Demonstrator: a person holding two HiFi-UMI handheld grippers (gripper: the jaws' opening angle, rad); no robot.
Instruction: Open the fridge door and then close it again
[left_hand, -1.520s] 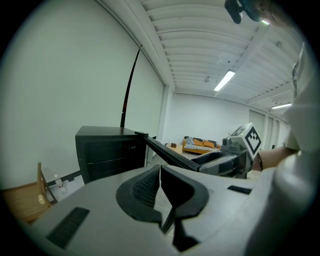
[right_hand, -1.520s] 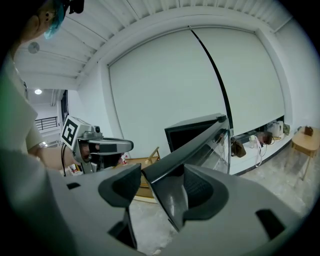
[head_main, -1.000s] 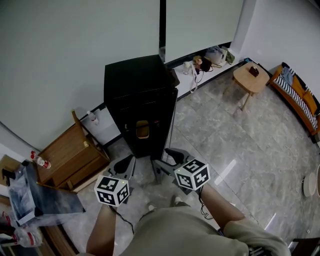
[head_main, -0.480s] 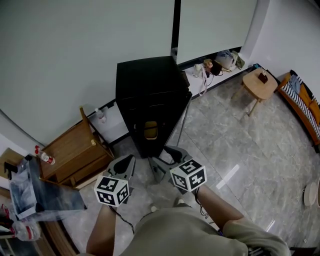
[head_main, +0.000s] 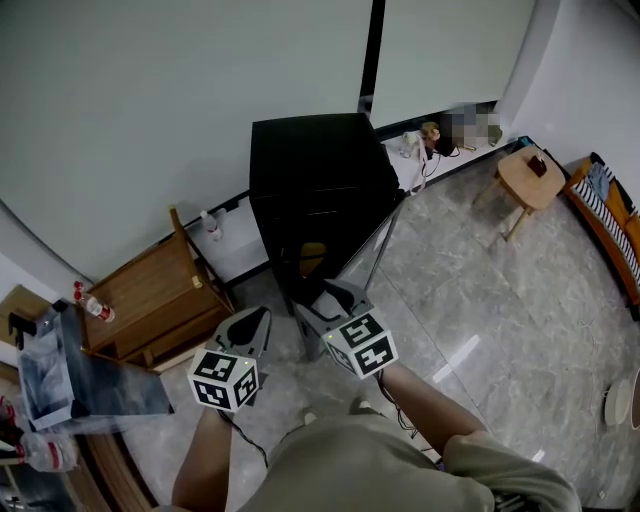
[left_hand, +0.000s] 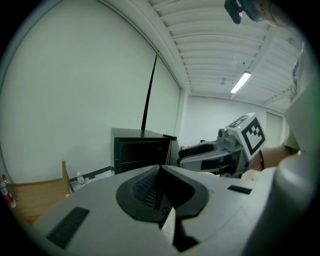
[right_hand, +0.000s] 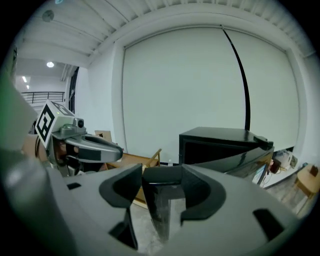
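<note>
My left gripper (head_main: 256, 322) is closest to me, at about 11 o'clock. Its jaws are pressed tight together and there is nothing in them. In the left gripper view the two dark pads meet in one thin line.

My right gripper (head_main: 326, 305) is just beside it, at about 12 o'clock, and reaches a bit further out. Its jaws stand wide apart and hold nothing. In the right gripper view I see only grey floor (head_main: 450, 300) in the gap between them. Both grippers tip a little down toward the floor.

A little further out at 12 o'clock stands the fridge (head_main: 318, 160). It is a black box on the floor, close to the right gripper's tips but not touching them. The fridge door (right_hand: 245, 161) looks swung out to the right side, and the front of the fridge is dark and open. A small yellow thing (head_main: 312, 258) sits low inside.

At 10 o'clock there is a wooden cabinet (head_main: 150, 300), tipped at an angle. A white bottle (head_main: 212, 226) stands between the cabinet and the fridge.

Far off at 2 o'clock is a small round table (head_main: 530, 178). Past it, by the edge, is a striped sofa (head_main: 612, 225). Behind the fridge is a big pale wall (head_main: 150, 100).
</note>
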